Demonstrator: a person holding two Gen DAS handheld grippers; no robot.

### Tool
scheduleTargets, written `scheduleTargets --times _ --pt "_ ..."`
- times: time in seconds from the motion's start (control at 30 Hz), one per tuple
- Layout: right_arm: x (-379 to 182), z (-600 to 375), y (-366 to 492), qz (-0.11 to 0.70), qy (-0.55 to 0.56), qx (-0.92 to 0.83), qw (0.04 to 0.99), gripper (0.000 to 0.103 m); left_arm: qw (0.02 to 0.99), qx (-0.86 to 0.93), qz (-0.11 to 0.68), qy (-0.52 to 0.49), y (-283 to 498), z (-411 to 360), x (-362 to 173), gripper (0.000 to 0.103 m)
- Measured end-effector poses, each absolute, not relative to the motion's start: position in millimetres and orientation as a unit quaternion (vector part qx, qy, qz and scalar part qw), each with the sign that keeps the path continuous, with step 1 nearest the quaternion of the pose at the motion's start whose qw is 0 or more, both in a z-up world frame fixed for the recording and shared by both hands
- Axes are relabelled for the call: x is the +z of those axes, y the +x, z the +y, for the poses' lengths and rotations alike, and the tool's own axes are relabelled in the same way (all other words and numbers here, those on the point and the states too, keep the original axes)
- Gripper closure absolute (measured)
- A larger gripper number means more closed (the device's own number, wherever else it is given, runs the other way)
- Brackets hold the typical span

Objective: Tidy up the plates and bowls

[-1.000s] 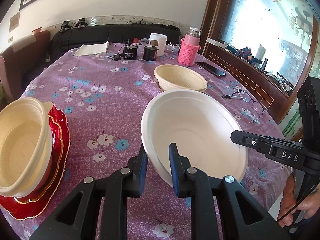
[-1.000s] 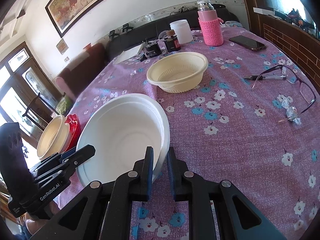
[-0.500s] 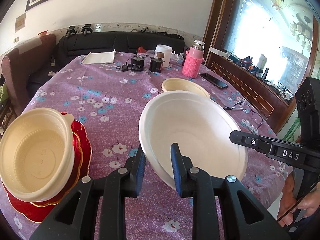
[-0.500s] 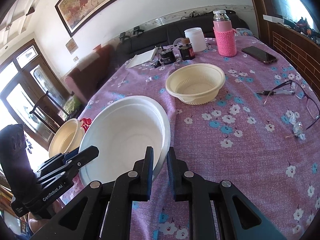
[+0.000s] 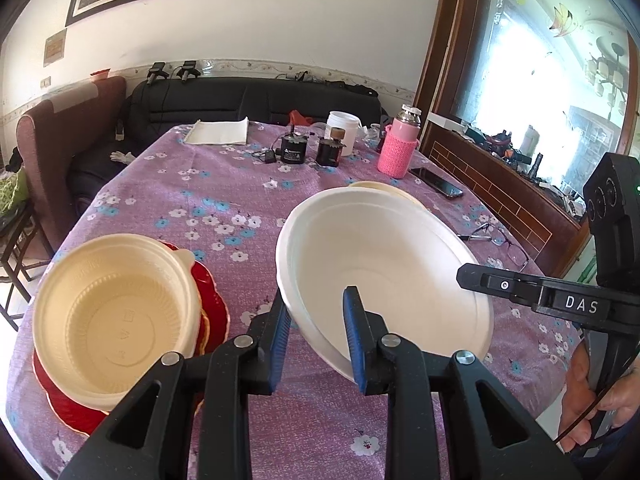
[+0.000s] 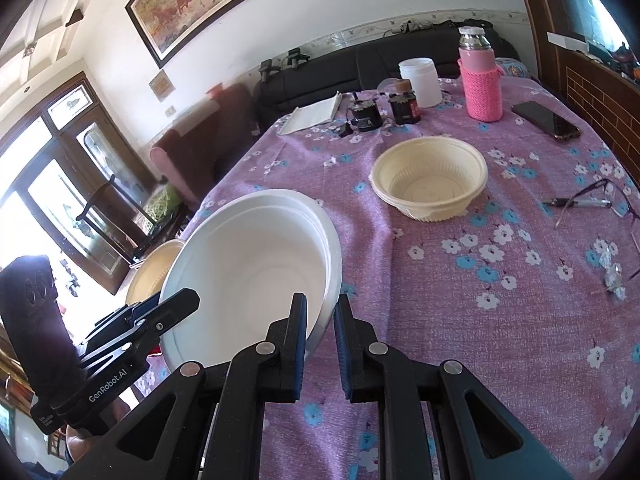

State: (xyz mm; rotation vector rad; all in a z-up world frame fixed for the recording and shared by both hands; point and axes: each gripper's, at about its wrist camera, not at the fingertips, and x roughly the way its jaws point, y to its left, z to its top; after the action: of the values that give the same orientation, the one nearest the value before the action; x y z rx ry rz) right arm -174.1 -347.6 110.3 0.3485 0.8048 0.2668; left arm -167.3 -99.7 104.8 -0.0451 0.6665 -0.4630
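Both grippers hold a big white bowl (image 5: 380,264) (image 6: 248,280) tilted above the purple flowered tablecloth. My left gripper (image 5: 316,312) is shut on its near-left rim, one pad outside the wall and one inside. On the opposite rim my right gripper (image 6: 320,316) is shut, and it shows at the right of the left wrist view. To the left, a cream bowl (image 5: 112,320) rests on a stack of red plates (image 5: 212,308). Another cream bowl (image 6: 430,184) stands on the table beyond the white bowl, mostly hidden behind it in the left wrist view.
At the table's far end stand a pink-sleeved bottle (image 6: 480,84), a white jar (image 6: 420,80), two dark jars (image 6: 404,106) and a folded paper (image 6: 314,116). A phone (image 6: 546,120), glasses with a pen (image 6: 584,202) lie at the right. A sofa and chairs surround the table.
The white bowl has risen off the table with both grippers on its rim. In the left wrist view it now covers most of the far cream bowl.
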Motion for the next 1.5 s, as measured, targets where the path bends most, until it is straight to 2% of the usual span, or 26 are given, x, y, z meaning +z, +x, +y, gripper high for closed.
scheduleTargets --times 0.8,1.5 --pt "156.9 -260.3 -136.2 0.366 0.124 0.214 0.897 0.087 0.949 -0.142 0.276 -0.050 -171.8 -10.0 147.6 0.079" --pt "142.1 -198.6 -109.7 0.395 0.098 0.254 0.877 0.086 0.951 -0.094 0.283 -0.081 -170.6 46.7 137.5 0.079"
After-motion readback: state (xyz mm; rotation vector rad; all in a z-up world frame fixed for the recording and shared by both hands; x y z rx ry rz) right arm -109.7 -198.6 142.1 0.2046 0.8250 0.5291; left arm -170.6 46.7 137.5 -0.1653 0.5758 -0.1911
